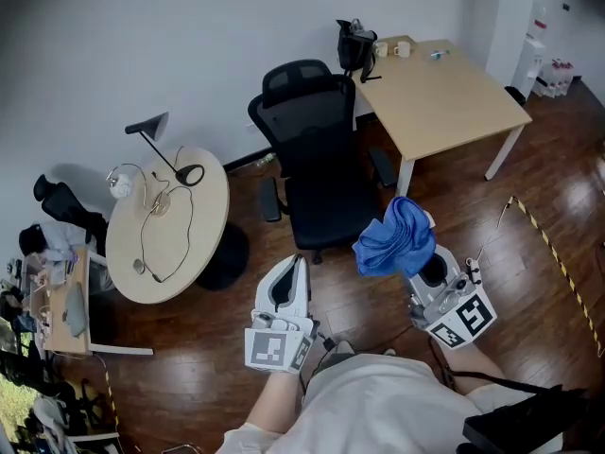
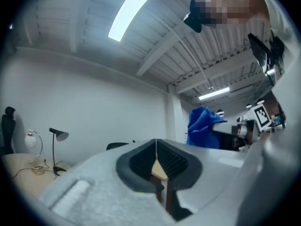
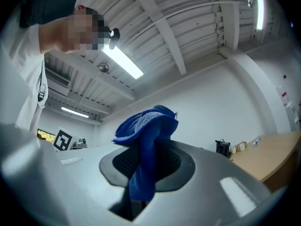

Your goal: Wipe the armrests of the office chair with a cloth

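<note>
A black office chair [image 1: 317, 154] stands ahead of me, its back toward the wall, with an armrest on its left [image 1: 271, 199] and one on its right [image 1: 382, 167]. My right gripper [image 1: 423, 256] is shut on a crumpled blue cloth [image 1: 395, 237], held up just right of the chair's seat. In the right gripper view the cloth [image 3: 146, 140] hangs pinched between the jaws. My left gripper [image 1: 286, 277] is shut with nothing in it, below the chair's front edge; its jaws [image 2: 156, 150] point upward at the wall. The blue cloth [image 2: 203, 127] also shows in the left gripper view.
A round light table [image 1: 203, 223] with a black desk lamp [image 1: 161, 145] and cables stands left of the chair. A rectangular wooden desk [image 1: 473, 102] with a black bag [image 1: 356, 47] and cups is at the back right. Yellow-black tape [image 1: 558, 263] runs along the dark wood floor.
</note>
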### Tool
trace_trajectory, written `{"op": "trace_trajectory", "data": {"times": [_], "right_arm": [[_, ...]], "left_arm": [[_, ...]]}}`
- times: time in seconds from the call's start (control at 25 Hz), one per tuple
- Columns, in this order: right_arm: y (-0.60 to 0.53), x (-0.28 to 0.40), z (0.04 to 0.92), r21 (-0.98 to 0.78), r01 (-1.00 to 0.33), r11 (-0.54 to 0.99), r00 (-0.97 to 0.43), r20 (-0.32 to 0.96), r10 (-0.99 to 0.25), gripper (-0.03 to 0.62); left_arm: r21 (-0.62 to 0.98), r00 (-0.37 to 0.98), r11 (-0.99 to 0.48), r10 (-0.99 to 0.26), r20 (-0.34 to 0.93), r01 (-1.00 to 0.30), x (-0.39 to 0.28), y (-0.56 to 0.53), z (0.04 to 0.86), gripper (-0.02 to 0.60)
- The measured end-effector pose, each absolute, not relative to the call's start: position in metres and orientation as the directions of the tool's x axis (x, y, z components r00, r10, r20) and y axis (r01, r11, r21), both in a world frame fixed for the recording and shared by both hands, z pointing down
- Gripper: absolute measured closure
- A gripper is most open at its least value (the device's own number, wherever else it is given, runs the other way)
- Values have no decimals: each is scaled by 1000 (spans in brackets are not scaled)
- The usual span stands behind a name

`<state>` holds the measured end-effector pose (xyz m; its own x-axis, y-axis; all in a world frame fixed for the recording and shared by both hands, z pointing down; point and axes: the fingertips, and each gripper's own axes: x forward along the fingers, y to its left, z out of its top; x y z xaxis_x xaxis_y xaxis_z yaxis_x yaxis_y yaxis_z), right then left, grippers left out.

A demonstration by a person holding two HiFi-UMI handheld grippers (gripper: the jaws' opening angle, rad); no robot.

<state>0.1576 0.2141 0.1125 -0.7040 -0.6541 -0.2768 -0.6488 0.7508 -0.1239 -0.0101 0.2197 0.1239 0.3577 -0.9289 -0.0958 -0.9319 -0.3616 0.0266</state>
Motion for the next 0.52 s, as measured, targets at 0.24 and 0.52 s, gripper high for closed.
{"op": "trace_trajectory", "data": {"times": [0.24,0.52], "right_arm": [[212,144,105,-123,-656,745,-698,-275,-661,522],[214,147,111,-126,-667,734,-693,-255,-674,522]], "left_arm": [[-9,335,-336,-936,-112,-942,-36,225,115,578],[30,376,-379,-923,-81,-925,-32,220,127,578]]}}
